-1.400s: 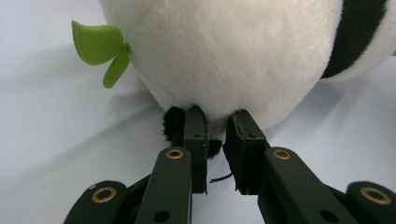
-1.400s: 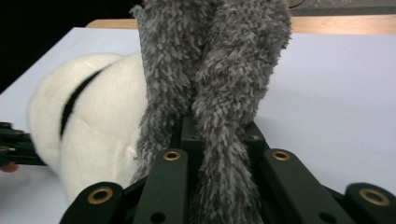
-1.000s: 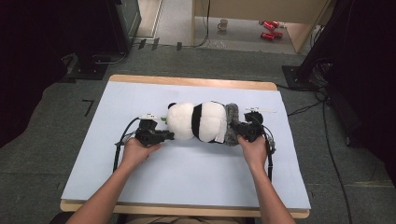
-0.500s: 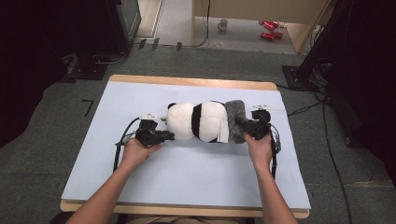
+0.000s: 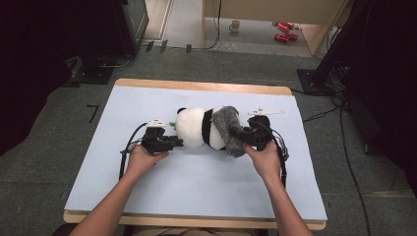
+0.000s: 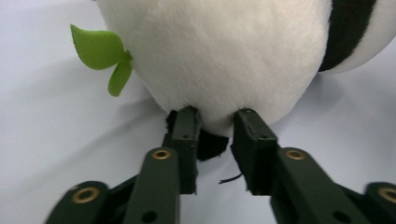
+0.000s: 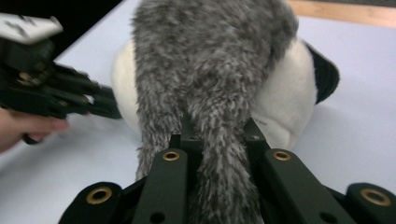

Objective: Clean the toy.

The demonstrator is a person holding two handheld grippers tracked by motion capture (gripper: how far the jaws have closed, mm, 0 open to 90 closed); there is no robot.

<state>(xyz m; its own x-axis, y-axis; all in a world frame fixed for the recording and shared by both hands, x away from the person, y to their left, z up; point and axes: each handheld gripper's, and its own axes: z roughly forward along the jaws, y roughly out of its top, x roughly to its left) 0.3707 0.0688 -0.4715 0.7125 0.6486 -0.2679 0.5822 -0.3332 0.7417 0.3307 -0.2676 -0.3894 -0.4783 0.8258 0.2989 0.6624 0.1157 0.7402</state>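
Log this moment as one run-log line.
left gripper: shut on panda | right gripper: shut on grey fur | fur draped over panda

The high view looks forward and down from above the person's side, far enough to take in the whole table. The left gripper view sits low, very near the plush panda, facing its white end. The right gripper view, equally close, faces the panda's other end along the grey fur cloth. All three views share the panda.
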